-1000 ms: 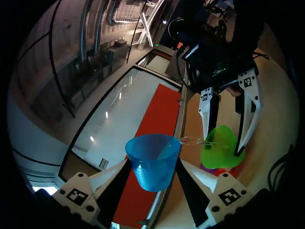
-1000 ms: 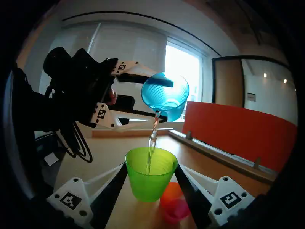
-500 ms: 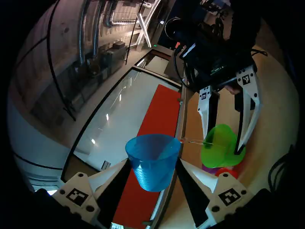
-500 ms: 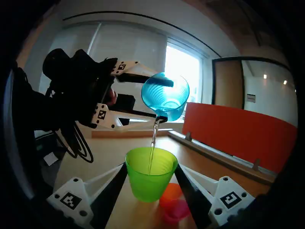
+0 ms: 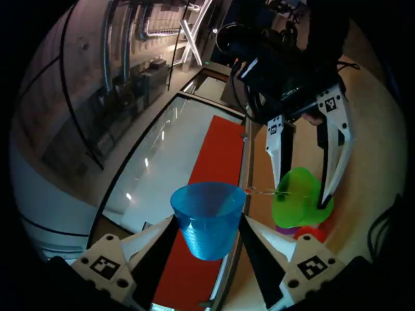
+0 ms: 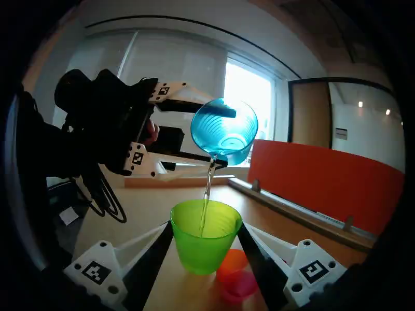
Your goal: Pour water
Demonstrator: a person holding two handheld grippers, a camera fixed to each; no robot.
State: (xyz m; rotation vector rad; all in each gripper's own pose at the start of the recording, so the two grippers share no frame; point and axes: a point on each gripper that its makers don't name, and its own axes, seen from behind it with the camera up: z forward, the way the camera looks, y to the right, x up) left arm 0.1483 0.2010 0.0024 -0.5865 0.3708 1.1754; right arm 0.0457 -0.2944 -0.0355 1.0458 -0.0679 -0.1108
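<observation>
The pour is under way: the left gripper [image 5: 207, 222] has its two fingers clamped on the sides of a translucent blue plastic cup [image 6: 224, 129], tipped so that its rim points down toward the right gripper [image 6: 205, 228], whose fingers press on either side of an upright translucent green plastic cup [image 6: 205, 246]. A thin stream of water [image 6: 208, 189] runs from the blue cup's lip into the green cup's mouth, and the blue cup hangs above the green one and apart from it. How much water is left in the blue cup is hard to tell, though it looks nearly drained. Judging from this, the next move calls for a steady tilt until the stream stops, with the green cup held level beneath the lip, and then for righting the blue cup. A small orange cup [image 6: 236, 258] and a pink cup [image 6: 239, 285] stand on the light wooden table [image 6: 150, 207] just beyond the green cup. A red partition panel [image 6: 332, 179] runs along the table's far edge, well apart from the cups. Nothing stands between lip and mouth; the risk seems to be a sideways drift that sends water onto the table.
</observation>
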